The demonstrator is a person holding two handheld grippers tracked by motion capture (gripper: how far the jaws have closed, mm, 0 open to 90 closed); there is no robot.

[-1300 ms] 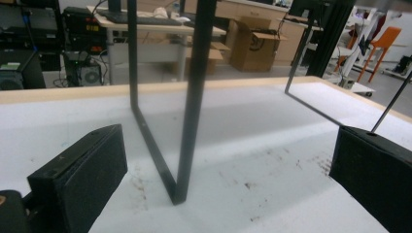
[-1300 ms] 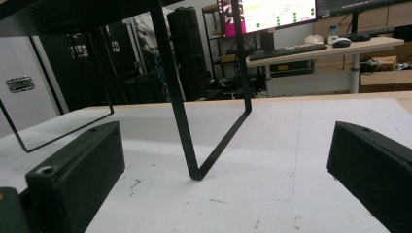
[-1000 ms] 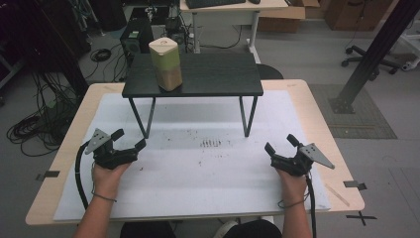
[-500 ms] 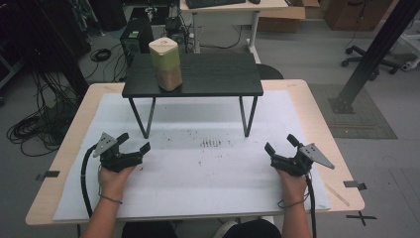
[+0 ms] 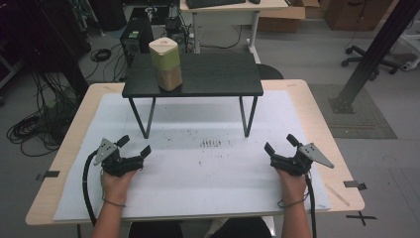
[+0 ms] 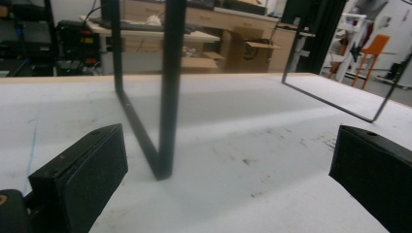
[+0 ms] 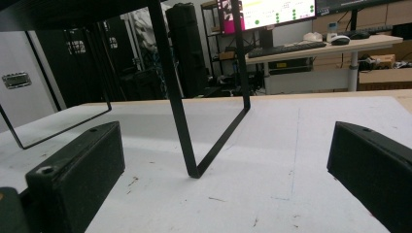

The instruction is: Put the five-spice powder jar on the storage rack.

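Observation:
A tall container (image 5: 166, 64) with a pale lid and brownish contents stands on the left part of a small black stand (image 5: 218, 79) at the back of the table. My left gripper (image 5: 134, 145) rests low over the white mat at the front left, open and holding nothing. My right gripper (image 5: 280, 144) sits at the front right, open and holding nothing too. In the left gripper view my left gripper (image 6: 228, 160) faces the stand's near left leg (image 6: 167, 92). My right gripper (image 7: 226, 160) faces the stand's right leg (image 7: 177, 107) in the right gripper view.
A white mat (image 5: 208, 168) covers most of the wooden table (image 5: 74, 144), with dark specks (image 5: 210, 144) near its middle. The stand's thin black legs (image 5: 247, 116) reach down to the mat. Desks, cables and a computer stand on the floor behind.
My left gripper has shifted a little right and toward the front of the table. The right gripper has stayed put, and both remain open.

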